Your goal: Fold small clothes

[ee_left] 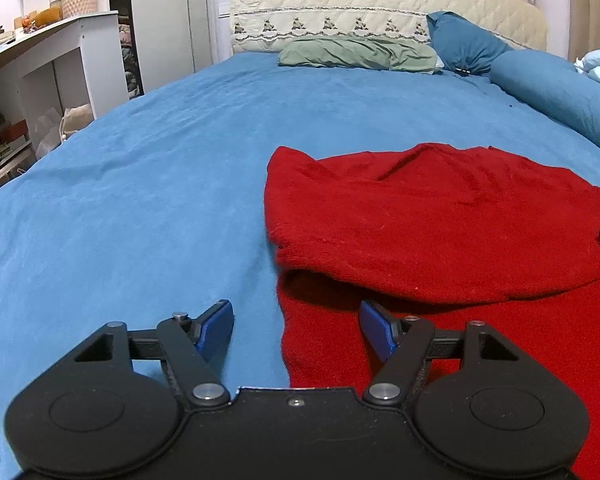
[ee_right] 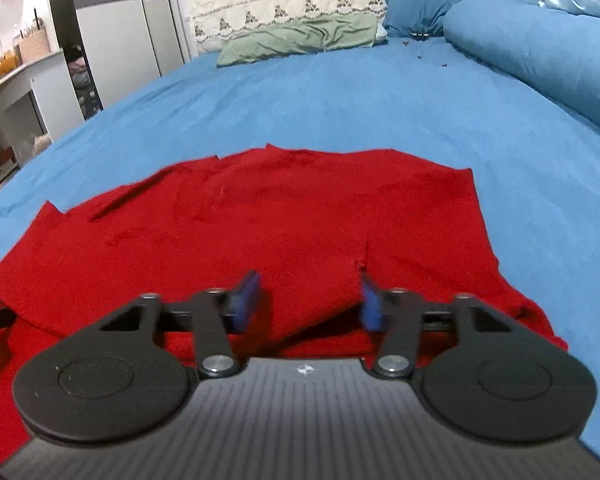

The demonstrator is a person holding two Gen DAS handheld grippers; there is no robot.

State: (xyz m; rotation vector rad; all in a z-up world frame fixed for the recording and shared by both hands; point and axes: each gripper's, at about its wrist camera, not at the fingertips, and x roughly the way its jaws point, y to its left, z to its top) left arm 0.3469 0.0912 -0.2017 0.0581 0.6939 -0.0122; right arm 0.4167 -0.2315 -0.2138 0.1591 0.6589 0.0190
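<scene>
The red knit garment [ee_left: 440, 224] lies partly folded on the blue bedsheet [ee_left: 140, 184]. The left gripper [ee_left: 296, 330] hangs spread wide at its left edge; the right gripper [ee_right: 310, 300], slightly blurred, seems spread above it, empty.

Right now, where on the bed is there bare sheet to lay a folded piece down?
Bare blue bedsheet runs left of the red knit garment to the mattress edge, and between the garment and the green pillow. The right is crowded by the rolled blue duvet. Both claws, left and right, are open.
</scene>
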